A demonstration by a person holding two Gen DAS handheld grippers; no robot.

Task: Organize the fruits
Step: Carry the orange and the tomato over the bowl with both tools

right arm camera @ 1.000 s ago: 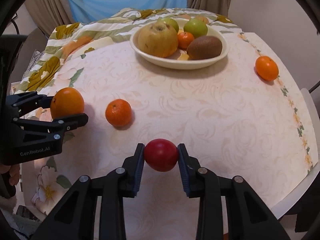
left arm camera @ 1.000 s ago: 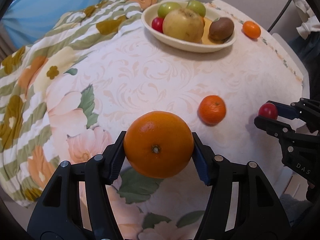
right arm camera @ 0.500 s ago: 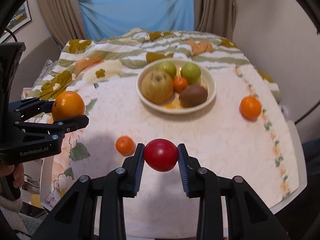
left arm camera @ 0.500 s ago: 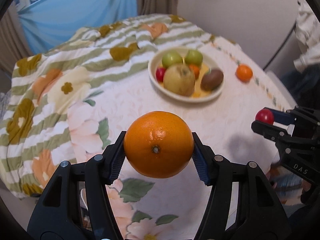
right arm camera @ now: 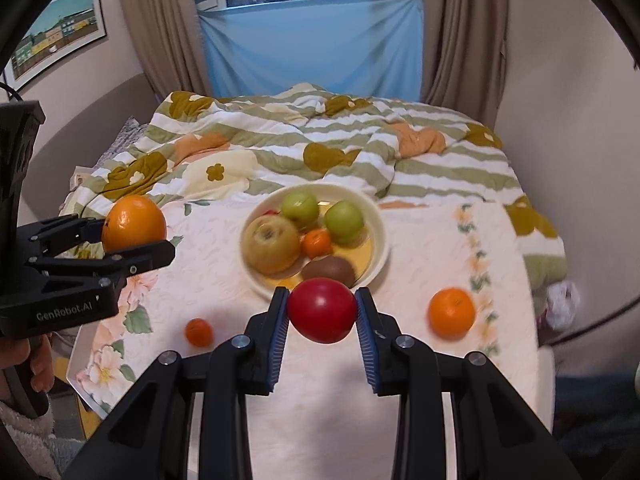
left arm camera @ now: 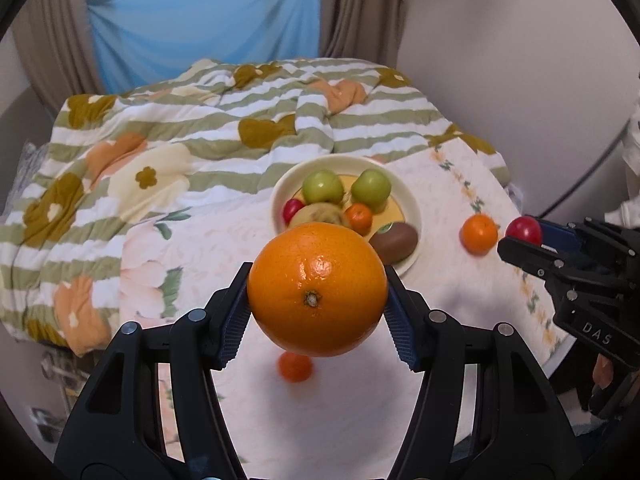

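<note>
My left gripper [left arm camera: 318,304] is shut on a large orange [left arm camera: 318,288], held high above the table; the orange also shows in the right wrist view [right arm camera: 134,222]. My right gripper [right arm camera: 322,314] is shut on a small red fruit [right arm camera: 322,310], also held high; the fruit shows in the left wrist view [left arm camera: 524,230]. A cream bowl [right arm camera: 378,220] sits on the table with two green apples, a yellowish apple, a small orange and a kiwi inside. A small mandarin [right arm camera: 199,332] and an orange [right arm camera: 452,312] lie loose on the tablecloth.
A striped flowered blanket [right arm camera: 320,148] covers the far part of the table. A blue sheet [right arm camera: 312,44] and curtains hang behind. A wall stands at the right. The table's front and right edges are near the loose fruit.
Both grippers rose well above the table with their fruits still held. The bowl and loose fruit now look smaller and farther below.
</note>
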